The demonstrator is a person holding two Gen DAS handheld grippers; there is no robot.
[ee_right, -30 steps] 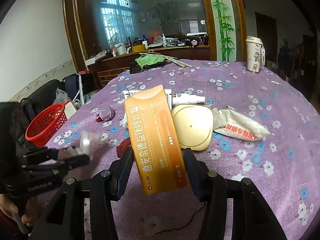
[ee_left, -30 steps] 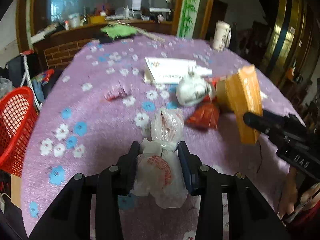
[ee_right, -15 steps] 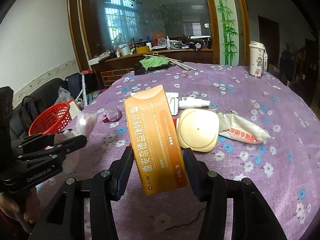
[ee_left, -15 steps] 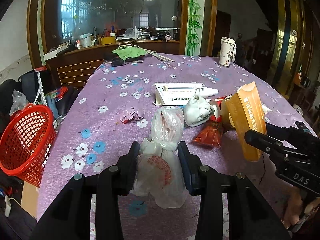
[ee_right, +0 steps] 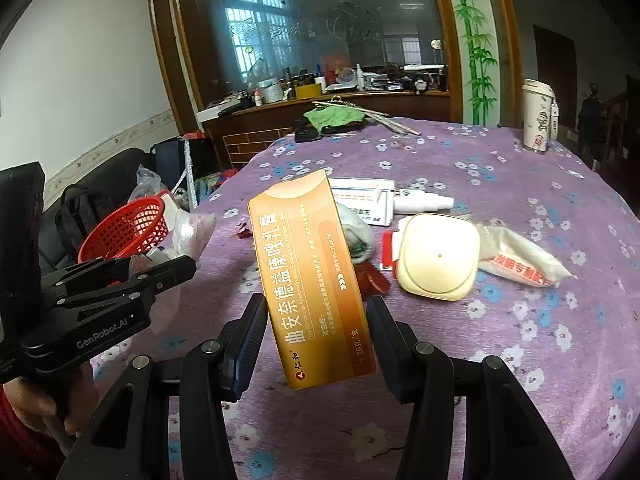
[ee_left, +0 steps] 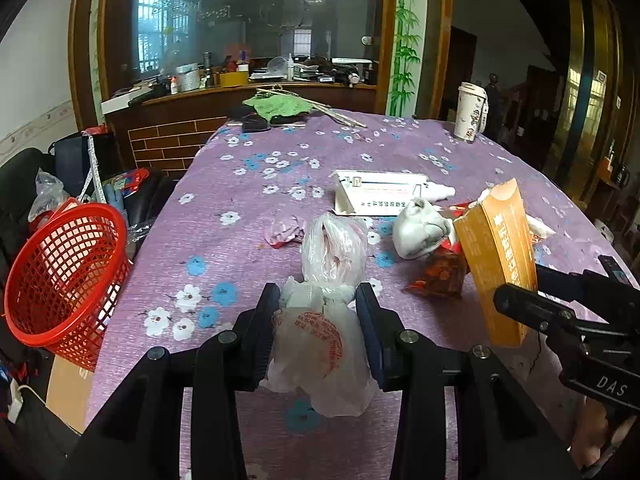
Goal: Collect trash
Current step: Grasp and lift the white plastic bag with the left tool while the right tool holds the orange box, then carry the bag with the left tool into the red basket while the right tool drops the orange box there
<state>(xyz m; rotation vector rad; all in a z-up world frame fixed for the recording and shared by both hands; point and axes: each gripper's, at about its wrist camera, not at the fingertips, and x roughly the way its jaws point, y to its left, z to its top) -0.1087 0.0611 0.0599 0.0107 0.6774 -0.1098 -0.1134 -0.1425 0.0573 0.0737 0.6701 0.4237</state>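
Meanwhile, the left gripper (ee_left: 318,332) pinched a limp, crumpled white plastic bag (ee_left: 320,344) at frame bottom; the right gripper (ee_right: 318,340) clamped a light, stiff orange cardboard box (ee_right: 312,280) low on its sides

At the far right edge of the purple flower-print tablecloth (ee_left: 240,240) I see a tall white lidded cup (ee_left: 472,117) standing upright. Near the far edge lies a crumpled green cloth (ee_left: 276,105), thin sticks (ee_left: 336,114) beside it. Past the table I see a brick-fronted wooden counter (ee_left: 168,140), cluttered on top.
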